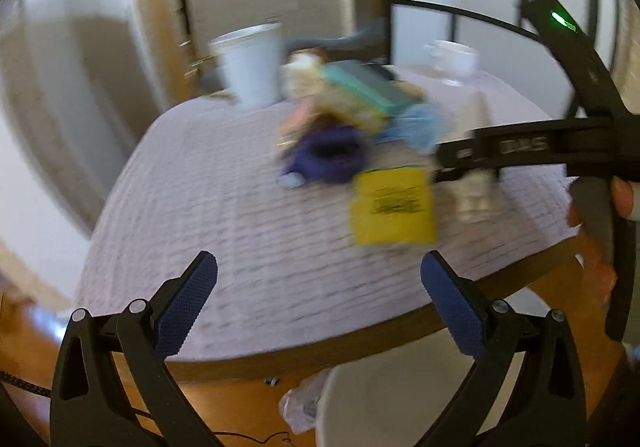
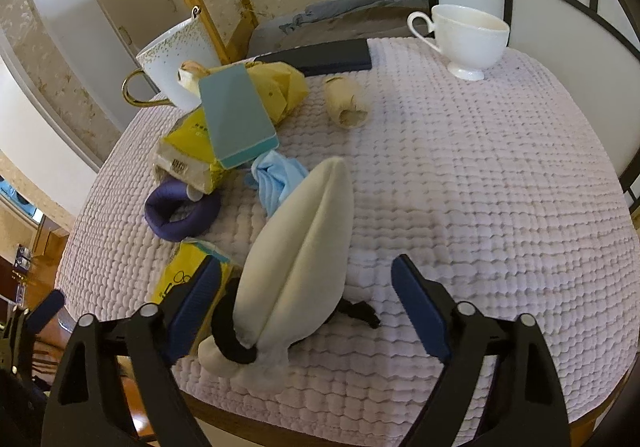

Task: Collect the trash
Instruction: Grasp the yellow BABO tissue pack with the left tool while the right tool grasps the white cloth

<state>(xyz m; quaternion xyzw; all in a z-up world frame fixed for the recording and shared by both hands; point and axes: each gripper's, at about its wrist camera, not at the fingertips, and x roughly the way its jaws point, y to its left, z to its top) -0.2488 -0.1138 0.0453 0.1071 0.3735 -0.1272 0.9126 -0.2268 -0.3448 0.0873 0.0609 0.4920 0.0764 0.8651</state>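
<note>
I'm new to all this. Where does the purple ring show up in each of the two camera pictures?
Left wrist view: the purple ring lies mid-picture, blurred, on the quilted cloth, just left of the yellow packet.
Right wrist view: the ring is left of centre, below the teal box.
Shared landmark: the white teacup at the table's far right.

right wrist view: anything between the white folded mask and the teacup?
Nothing. Right wrist view shows only bare quilted tablecloth between the white folded mask and the teacup. The small crumpled wrapper sits left of that line.
</note>
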